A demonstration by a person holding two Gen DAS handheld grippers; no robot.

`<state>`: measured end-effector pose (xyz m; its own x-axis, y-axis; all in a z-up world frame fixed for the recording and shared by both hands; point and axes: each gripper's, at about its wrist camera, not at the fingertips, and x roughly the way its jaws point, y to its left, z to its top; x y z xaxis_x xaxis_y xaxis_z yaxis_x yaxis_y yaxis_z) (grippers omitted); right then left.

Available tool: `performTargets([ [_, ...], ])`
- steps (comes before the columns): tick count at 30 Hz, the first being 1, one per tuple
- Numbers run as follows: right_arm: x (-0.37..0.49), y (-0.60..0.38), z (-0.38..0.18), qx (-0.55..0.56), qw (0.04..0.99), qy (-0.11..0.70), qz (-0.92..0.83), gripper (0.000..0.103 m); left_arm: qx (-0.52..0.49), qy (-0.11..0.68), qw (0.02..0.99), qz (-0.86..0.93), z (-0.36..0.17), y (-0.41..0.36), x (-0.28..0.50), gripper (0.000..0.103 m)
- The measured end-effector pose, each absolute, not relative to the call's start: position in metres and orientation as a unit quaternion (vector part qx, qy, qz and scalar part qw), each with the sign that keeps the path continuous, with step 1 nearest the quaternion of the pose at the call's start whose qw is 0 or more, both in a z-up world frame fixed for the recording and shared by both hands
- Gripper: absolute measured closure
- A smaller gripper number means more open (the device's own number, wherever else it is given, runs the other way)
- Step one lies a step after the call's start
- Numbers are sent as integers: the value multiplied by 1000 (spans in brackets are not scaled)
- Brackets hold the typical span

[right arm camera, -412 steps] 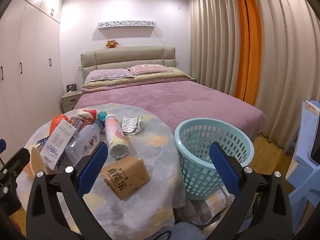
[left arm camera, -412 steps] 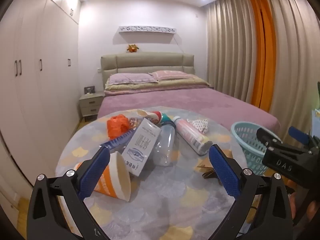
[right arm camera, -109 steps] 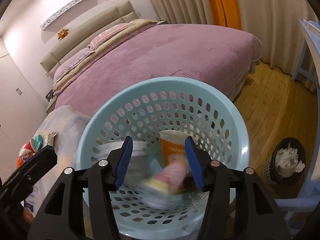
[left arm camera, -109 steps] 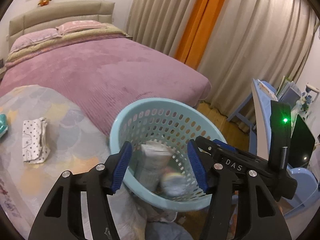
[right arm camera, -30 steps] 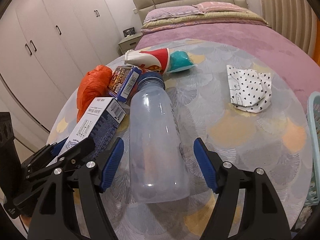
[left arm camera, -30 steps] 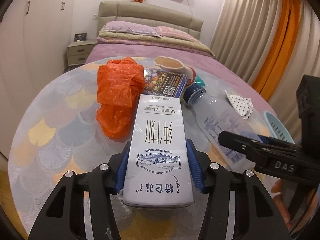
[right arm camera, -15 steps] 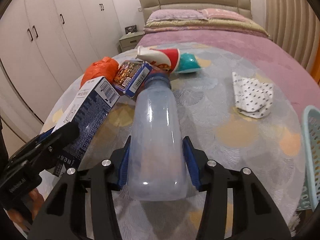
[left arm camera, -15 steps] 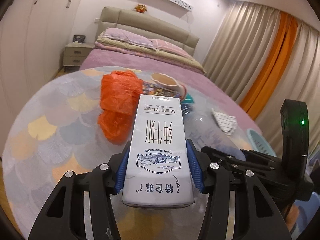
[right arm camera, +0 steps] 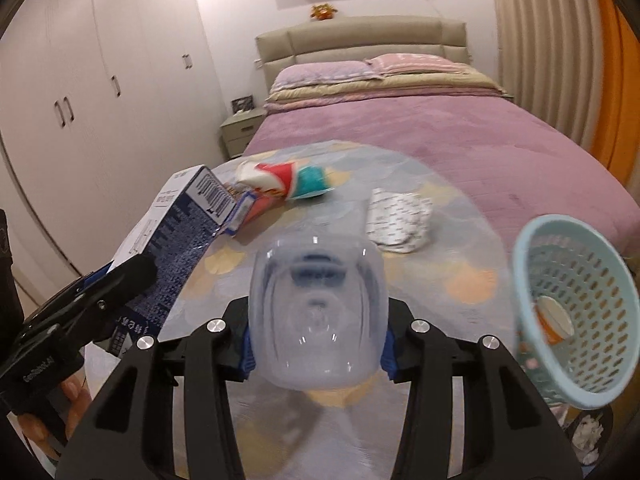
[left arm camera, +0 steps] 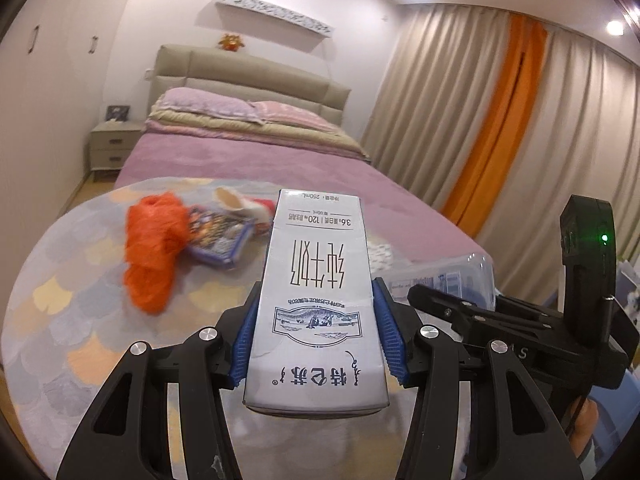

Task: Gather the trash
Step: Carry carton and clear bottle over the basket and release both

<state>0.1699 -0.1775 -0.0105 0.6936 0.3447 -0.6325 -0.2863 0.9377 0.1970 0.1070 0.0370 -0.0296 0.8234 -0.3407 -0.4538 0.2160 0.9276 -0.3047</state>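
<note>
My left gripper (left arm camera: 316,344) is shut on a white milk carton (left arm camera: 316,312) and holds it lifted above the round table (left arm camera: 60,312). The carton also shows in the right wrist view (right arm camera: 172,240). My right gripper (right arm camera: 318,344) is shut on a clear plastic bottle (right arm camera: 318,312), also lifted, its base toward the camera. The bottle shows at the right of the left wrist view (left arm camera: 444,276). The light blue basket (right arm camera: 576,308) stands off the table's right edge with a cup inside.
On the table lie an orange plastic bag (left arm camera: 152,248), a blue snack packet (left arm camera: 218,240), a red-and-white paper cup (right arm camera: 272,176), a teal object (right arm camera: 314,178) and a dotted white cloth (right arm camera: 400,220). A bed (right arm camera: 420,128) is behind, wardrobes (right arm camera: 80,100) left.
Both grippers have risen from the table with the carton and the bottle and swung right. The basket has come into the right wrist view.
</note>
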Motion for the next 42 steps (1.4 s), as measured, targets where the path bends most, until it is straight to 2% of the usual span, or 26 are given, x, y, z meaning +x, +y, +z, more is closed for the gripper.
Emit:
performTargets([
  [12,151,-285,33,86,951,291,66,60,-62,239,944,-221,3,-60,126,53],
  [18,153,-343,36,121,953,279,9,60,-53,263,924,-272,3,-115,152,53],
  [33,207,-438,-33,206,915,338,-72,60,-22,318,892,-321,-21,-208,214,52],
  [42,230,-459,-75,248,890,374,-80,57,-26,357,876,-322,-48,-225,234,52],
])
